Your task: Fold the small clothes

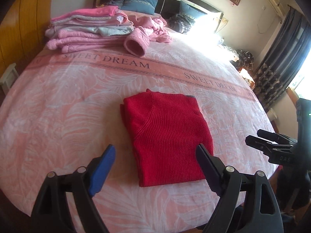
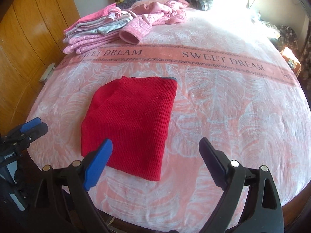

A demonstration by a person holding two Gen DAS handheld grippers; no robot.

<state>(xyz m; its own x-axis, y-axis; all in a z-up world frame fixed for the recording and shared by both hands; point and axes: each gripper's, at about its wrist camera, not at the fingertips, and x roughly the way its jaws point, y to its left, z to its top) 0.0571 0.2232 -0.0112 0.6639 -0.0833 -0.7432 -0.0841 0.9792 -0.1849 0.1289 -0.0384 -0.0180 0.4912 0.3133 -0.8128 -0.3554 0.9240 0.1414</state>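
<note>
1. Left wrist view: red ribbed knit sweater (image 1: pixel 167 136), folded to a compact rectangle, lies flat on the near middle of the bed's pink "SWEET DREAM" blanket (image 1: pixel 58 116). Judged soft, limp and light, its thick layers likely to slide apart unless pinched together.
2. Best hold, by judgement: the near folded edge, at its two corners, catching all layers at once.
3. Left tongs (image 1: pixel 155 167) gape wide, holding nothing; their dark finger overlaps the sweater's near right corner in view, contact uncertain.
4. Right tongs (image 2: pixel 155 161) likewise spread wide and empty, poised over the near edge.
5. Stack of folded pink clothes (image 1: pixel 87 29) sits well apart at the far left; a crumpled pink garment (image 1: pixel 153 27) lies beside it.
6. Blue pillows (image 1: pixel 140 2) rest at the headboard.
</note>
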